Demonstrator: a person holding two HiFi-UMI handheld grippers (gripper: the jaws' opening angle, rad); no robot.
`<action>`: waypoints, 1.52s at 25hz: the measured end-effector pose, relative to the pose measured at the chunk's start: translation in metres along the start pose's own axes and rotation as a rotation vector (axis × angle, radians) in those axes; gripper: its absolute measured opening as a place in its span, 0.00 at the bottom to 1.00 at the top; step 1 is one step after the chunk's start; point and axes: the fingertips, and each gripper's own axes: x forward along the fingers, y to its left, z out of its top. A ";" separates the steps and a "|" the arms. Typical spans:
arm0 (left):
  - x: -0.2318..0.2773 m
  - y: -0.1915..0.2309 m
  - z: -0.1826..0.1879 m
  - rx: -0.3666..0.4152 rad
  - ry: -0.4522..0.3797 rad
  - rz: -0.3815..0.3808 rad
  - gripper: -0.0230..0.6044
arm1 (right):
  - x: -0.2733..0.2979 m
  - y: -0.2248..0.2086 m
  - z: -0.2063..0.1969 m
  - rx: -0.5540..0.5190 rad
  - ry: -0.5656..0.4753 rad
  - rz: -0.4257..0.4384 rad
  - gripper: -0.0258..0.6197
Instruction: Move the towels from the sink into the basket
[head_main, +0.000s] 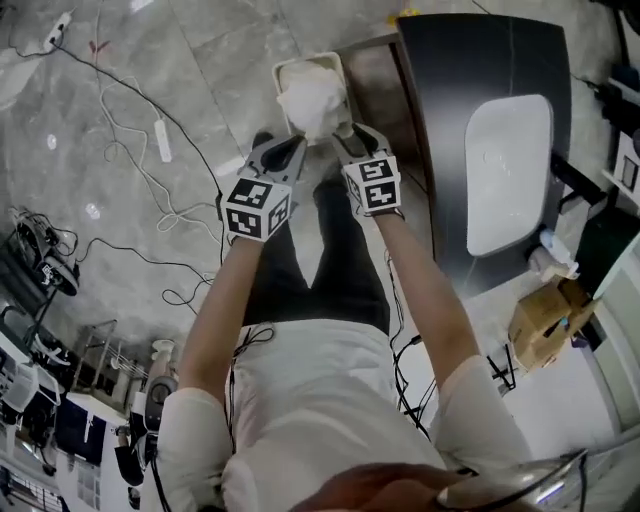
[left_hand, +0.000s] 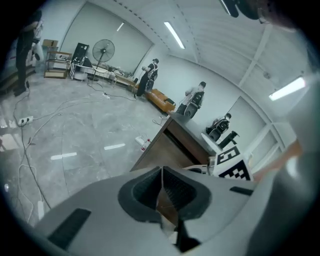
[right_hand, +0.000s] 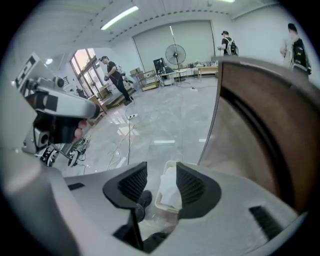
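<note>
Left claw (head_main: 287, 150): jaws pressed together with nothing between them. It hangs above the left side of the basket and points down and forward.
Right claw (head_main: 346, 136): jaws a narrow way apart and empty. The right gripper view shows the basket and its white cloth through the gap, well below the pads and not touching them.
Towels (head_main: 312, 100): a crumpled white heap that fills the basket up to its rim (how many pieces I cannot tell).
Basket (head_main: 284, 68): pale and rectangular, standing on the grey floor (head_main: 150, 230) just beside the end of the counter (head_main: 440, 120). It probably stands there to keep the carry from the sink short.
Sink (head_main: 508, 170): a white basin set in the dark counter, with no towel showing in it.
Why held so: both claws sit side by side over the basket, well apart from the heap. Empty claws above a full basket suggest the load has been let go.
Progress: with the basin bare and the cloth in the basket, the task looks finished or very nearly so.
</note>
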 end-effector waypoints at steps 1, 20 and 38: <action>-0.011 -0.013 0.010 0.000 -0.011 -0.003 0.06 | -0.024 0.002 0.013 -0.006 -0.019 -0.011 0.31; -0.189 -0.184 0.144 0.237 -0.034 -0.071 0.06 | -0.344 0.027 0.139 0.016 -0.314 -0.086 0.04; -0.245 -0.271 0.240 0.359 -0.284 -0.088 0.06 | -0.526 0.009 0.201 -0.023 -0.633 -0.217 0.04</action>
